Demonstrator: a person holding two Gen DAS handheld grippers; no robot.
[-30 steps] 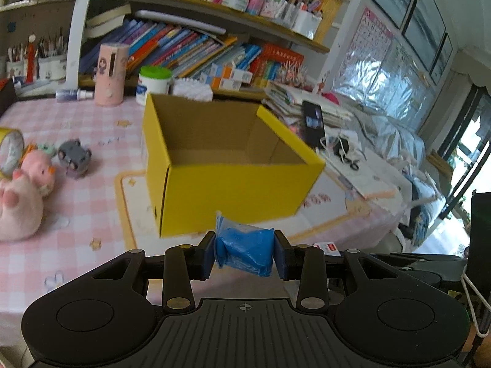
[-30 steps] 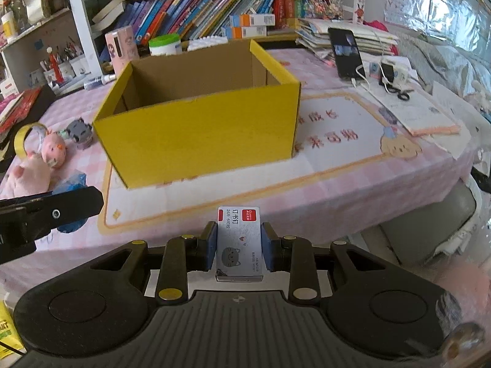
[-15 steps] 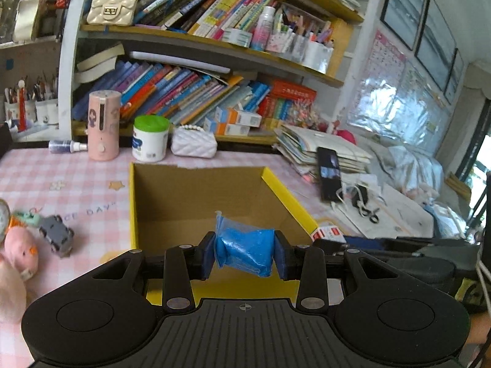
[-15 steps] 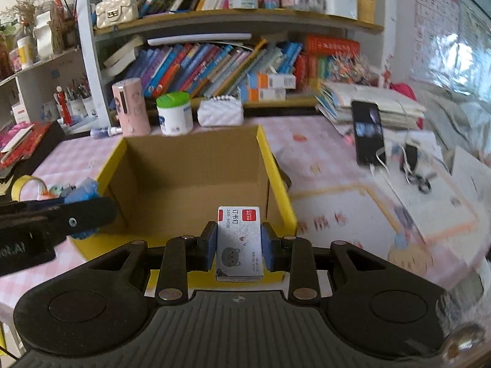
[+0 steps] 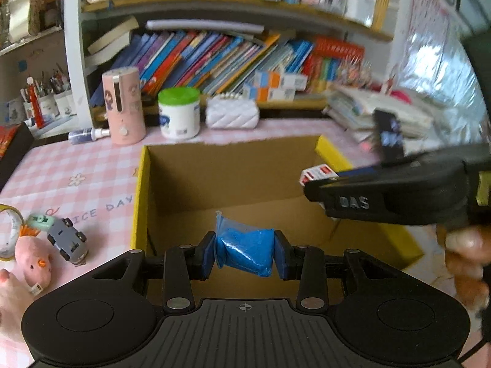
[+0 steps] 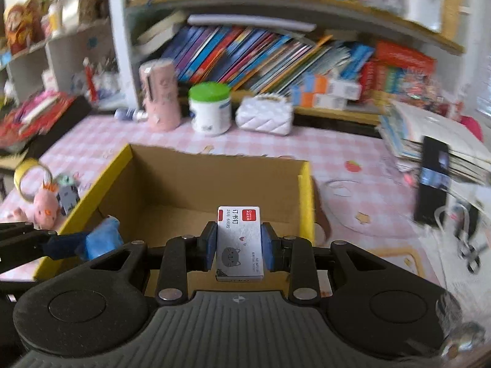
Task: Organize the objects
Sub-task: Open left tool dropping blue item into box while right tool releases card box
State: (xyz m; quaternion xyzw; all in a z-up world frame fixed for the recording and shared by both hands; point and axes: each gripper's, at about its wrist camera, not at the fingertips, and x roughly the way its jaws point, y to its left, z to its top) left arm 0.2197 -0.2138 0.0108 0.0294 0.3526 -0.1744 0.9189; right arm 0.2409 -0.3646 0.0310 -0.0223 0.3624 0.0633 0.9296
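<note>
At the bottom centre of the left wrist view, your left gripper is clamped on a blue bag, its pads pressing both sides. Just beyond it, mid-frame, the yellow box stands open, brown inside, and the bag hangs over its near edge. At the right of that frame your right gripper reaches in above the box's right wall, a fingertip of your hand showing below it.

At the bottom centre of the right wrist view, your right gripper is closed on a small white staple box, held upright between the pads over the yellow box's opening. At the lower left of that frame the blue bag shows again in the left gripper, over the box's left wall.

Left of the box, on the pink checked cloth, lie a pink plush, a grey toy car and a tape roll. Farther back, upper centre, stand a pink cylinder, a green-lidded jar and a white quilted purse. Behind them, shelves hold leaning books; a phone lies at the right.
</note>
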